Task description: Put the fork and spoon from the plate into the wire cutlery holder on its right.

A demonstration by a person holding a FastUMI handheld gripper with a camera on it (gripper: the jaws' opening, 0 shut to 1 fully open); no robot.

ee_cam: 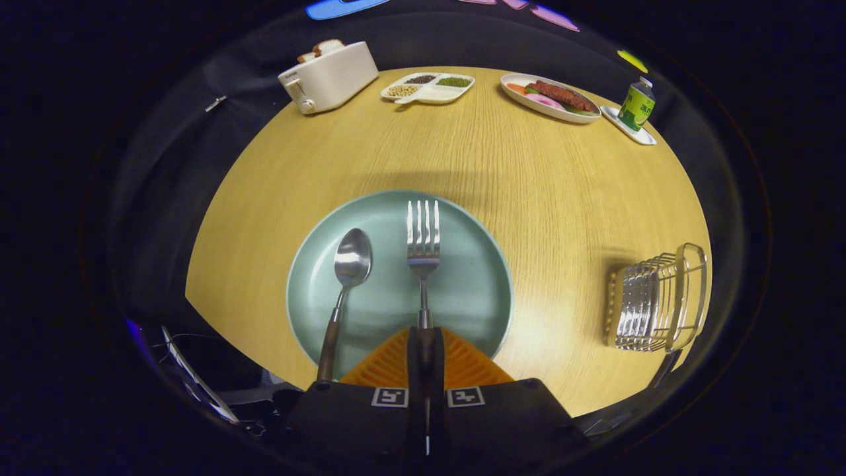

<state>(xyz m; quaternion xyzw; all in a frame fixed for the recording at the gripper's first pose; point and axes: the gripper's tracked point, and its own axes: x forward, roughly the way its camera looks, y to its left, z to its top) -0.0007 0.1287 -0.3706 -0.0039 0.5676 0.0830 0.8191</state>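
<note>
The gripper (423,347) has its two fingers pressed together on the dark handle of the fork (423,241), which runs straight ahead between them with its tines resting on the green plate (476,291). Just left of the fork, the spoon (347,274) lies on the same plate, handle angled toward the gripper. To do this step well, keep the pinch firm and lift straight up so the tines clear the rim without nudging the spoon, then swing right. The wire holder (657,301) stands on the table (562,192) well to the right of the plate. Beyond sit a toaster (327,76) and food dishes (550,98).
</note>
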